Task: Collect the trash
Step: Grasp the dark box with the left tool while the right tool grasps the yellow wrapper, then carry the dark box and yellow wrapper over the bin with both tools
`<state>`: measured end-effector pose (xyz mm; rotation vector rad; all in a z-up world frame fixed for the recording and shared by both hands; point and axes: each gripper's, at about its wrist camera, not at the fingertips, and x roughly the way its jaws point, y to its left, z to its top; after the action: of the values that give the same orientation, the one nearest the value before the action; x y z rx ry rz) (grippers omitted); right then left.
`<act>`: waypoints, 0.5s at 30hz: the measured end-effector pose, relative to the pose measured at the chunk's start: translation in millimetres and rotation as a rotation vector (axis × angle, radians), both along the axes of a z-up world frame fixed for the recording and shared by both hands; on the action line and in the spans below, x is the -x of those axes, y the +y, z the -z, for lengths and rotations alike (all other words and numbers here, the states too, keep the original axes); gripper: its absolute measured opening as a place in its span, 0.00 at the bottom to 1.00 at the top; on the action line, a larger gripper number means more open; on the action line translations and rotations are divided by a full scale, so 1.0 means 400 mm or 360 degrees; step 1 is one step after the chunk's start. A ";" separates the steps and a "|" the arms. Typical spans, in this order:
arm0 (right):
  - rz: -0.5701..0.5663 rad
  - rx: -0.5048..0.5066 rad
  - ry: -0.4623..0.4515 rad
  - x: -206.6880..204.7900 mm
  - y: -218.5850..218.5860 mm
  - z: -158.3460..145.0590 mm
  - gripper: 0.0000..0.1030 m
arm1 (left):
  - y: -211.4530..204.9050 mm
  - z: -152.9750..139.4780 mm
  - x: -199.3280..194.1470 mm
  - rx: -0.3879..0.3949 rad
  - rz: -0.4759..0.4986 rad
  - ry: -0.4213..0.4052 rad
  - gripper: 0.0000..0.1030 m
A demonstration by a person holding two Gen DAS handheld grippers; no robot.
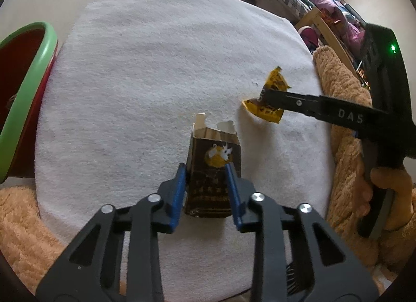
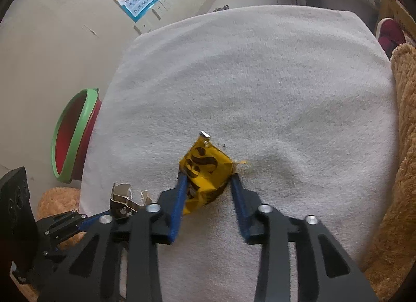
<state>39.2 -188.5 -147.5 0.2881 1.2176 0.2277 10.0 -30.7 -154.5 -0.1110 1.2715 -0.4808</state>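
A torn brown carton [image 1: 213, 172] with a yellow emblem lies on the white towel [image 1: 156, 68]. My left gripper [image 1: 205, 169] is shut on it, a blue pad pressed on each side. To its right a crumpled yellow wrapper [image 1: 273, 83] sits between the pads of my right gripper [image 1: 265, 96]. In the right wrist view the yellow wrapper [image 2: 205, 169] is squeezed between the blue fingers of the right gripper [image 2: 208, 176], which is shut on it. The carton [image 2: 122, 200] and the left gripper [image 2: 109, 215] show at the lower left there.
A bin with a green rim and red inside [image 1: 39, 68] stands off the towel's left edge, also in the right wrist view [image 2: 75, 130]. A tan plush blanket [image 1: 343, 94] borders the towel. A hand [image 1: 390, 192] holds the right gripper's handle. Bedding lies beyond.
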 end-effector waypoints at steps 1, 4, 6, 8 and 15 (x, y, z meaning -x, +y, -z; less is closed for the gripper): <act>-0.0008 0.0016 -0.0012 0.003 0.002 -0.003 0.31 | 0.002 -0.001 0.000 -0.0002 -0.0006 -0.0002 0.24; -0.0036 0.0046 -0.0029 0.007 0.011 -0.007 0.30 | 0.002 -0.002 0.000 -0.0006 -0.0010 -0.0004 0.24; -0.0045 0.0056 -0.0037 0.008 0.014 -0.010 0.30 | -0.001 -0.005 0.002 -0.0005 0.0002 -0.0013 0.26; -0.0042 0.0059 -0.0045 0.008 0.013 -0.012 0.30 | -0.008 -0.009 0.004 0.0003 0.0024 -0.0020 0.37; -0.0006 0.0045 -0.0037 0.007 0.007 -0.007 0.30 | -0.055 0.023 0.003 -0.0084 0.0104 0.0025 0.54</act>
<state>36.5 -185.8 -144.5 0.2577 1.1976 0.2165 8.6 -52.6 -163.5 -0.0288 1.3056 -0.5027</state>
